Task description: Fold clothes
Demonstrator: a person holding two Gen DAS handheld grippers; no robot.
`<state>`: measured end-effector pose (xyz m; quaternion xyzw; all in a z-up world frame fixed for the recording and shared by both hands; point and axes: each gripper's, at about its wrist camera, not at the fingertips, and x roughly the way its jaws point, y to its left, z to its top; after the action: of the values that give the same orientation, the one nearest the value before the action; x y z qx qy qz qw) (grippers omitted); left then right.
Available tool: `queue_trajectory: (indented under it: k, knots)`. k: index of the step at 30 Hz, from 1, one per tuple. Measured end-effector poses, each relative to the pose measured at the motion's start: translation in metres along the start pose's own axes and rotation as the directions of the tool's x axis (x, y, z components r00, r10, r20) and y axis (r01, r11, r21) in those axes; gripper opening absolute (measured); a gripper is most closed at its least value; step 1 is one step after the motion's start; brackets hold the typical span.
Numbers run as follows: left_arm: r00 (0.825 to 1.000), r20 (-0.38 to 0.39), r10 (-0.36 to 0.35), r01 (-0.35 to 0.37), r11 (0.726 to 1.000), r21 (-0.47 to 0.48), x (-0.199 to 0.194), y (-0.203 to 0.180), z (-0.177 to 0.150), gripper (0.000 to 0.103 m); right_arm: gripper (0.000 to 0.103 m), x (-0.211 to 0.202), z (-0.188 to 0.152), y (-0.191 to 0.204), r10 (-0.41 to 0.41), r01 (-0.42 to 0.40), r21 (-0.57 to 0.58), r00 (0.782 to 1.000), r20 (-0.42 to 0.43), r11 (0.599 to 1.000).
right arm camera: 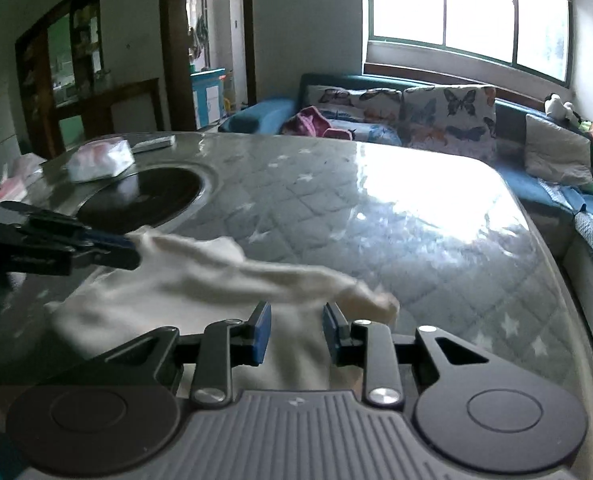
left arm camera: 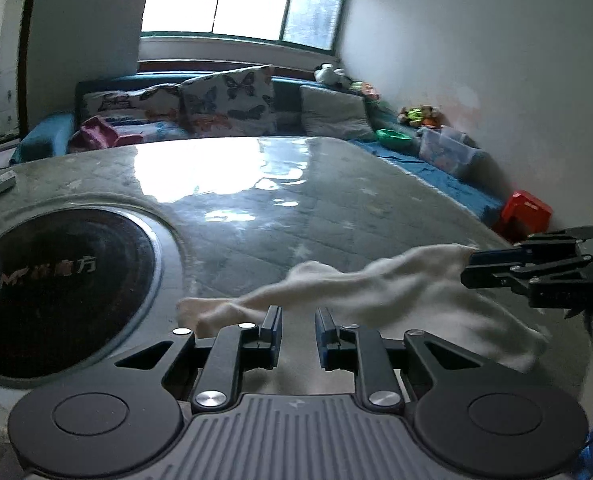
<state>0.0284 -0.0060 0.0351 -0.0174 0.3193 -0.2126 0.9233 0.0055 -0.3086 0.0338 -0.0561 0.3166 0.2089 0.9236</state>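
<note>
A white garment (left arm camera: 376,288) lies rumpled on the near part of the glass-topped bench (left arm camera: 256,200), blurred in both views. In the left wrist view the left gripper (left arm camera: 298,330) has its fingers apart, with the cloth just beyond and under the tips, not pinched. At the right edge of that view the right gripper (left arm camera: 472,268) appears to touch the garment's raised far right end, yet its own camera shows the right gripper (right arm camera: 296,326) with fingers apart, cloth lying between and below them. In the right wrist view the left gripper (right arm camera: 134,254) meets the garment's left end. A dark round inset (left arm camera: 64,280) sits left of the cloth.
</note>
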Motion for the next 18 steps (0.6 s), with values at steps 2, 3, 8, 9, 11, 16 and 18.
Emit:
queue_trajectory:
  k: [2, 3, 8, 9, 11, 16, 18]
  knots:
    - [1.000, -0.009, 0.021, -0.021, 1.000, -0.008, 0.009, 0.005, 0.003, 0.020, 0.027, 0.018, 0.000, -0.010, -0.012, 0.013, 0.030, 1.000, -0.018, 0.999]
    - [0.999, -0.019, 0.036, -0.036, 0.999, -0.012, 0.014, 0.009, 0.003, 0.020, 0.028, 0.025, -0.003, -0.015, -0.015, 0.017, 0.051, 0.999, -0.032, 0.999]
    - [1.000, -0.005, 0.020, -0.021, 1.000, -0.009, 0.011, 0.010, 0.010, 0.020, 0.028, 0.029, -0.002, -0.026, -0.012, 0.016, 0.093, 0.999, -0.038, 0.996]
    - [1.000, -0.001, 0.008, -0.008, 1.000, -0.003, 0.011, 0.006, 0.012, 0.020, 0.028, 0.029, 0.001, -0.025, -0.008, 0.011, 0.087, 1.000, -0.030, 0.996]
    - [1.000, 0.006, -0.018, 0.017, 1.000, 0.010, 0.013, -0.002, 0.015, 0.020, 0.028, 0.028, 0.007, -0.021, 0.004, -0.003, 0.078, 1.000, -0.013, 0.997]
    - [0.999, -0.036, -0.021, 0.021, 1.000, 0.023, 0.039, -0.015, 0.018, 0.020, 0.028, 0.045, 0.013, -0.016, 0.024, -0.022, 0.076, 0.999, -0.024, 0.997]
    - [0.999, -0.042, -0.013, 0.013, 1.000, 0.016, 0.046, -0.014, 0.017, 0.020, 0.028, 0.054, 0.010, -0.014, 0.014, -0.010, 0.078, 0.999, -0.050, 0.997]
